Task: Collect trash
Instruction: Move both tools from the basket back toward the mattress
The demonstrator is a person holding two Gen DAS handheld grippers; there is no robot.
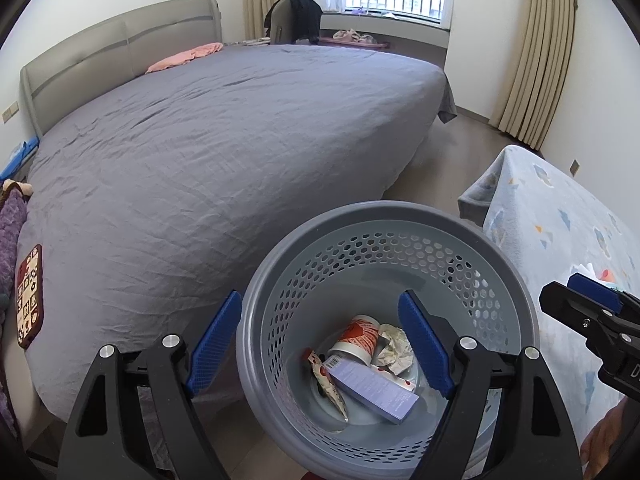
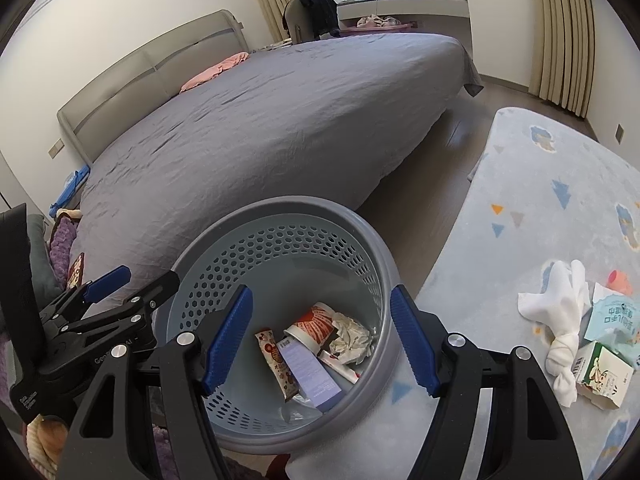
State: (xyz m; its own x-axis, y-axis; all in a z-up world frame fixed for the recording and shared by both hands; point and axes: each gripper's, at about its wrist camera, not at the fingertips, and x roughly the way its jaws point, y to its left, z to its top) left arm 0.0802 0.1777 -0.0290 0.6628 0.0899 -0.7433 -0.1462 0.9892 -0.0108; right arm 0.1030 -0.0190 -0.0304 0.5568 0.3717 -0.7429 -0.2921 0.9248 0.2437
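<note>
A grey perforated basket (image 1: 384, 212) stands on the floor between the bed and a low table. At its bottom lie a red-and-white paper cup (image 1: 358, 338), a crumpled tissue (image 1: 394, 346), a purple box (image 1: 372, 388) and a snack wrapper (image 1: 328, 380). My left gripper (image 1: 320, 340) hovers over the basket's near rim, open, with nothing between its blue pads. The right gripper (image 2: 320, 340) hangs over the same basket (image 2: 280, 204), open and empty too. On the table lie a white knotted cloth (image 2: 560, 320), a green carton (image 2: 600, 372), a teal packet (image 2: 612, 316) and an orange cup (image 2: 620, 282).
A wide bed with a grey sheet (image 1: 220, 152) fills the left and middle. The table's pale blue patterned cover (image 2: 540, 184) lies on the right. Wooden floor (image 2: 424, 200) runs between them. Purple fabric (image 1: 12, 224) sits at the far left, curtains (image 1: 536, 52) at the back.
</note>
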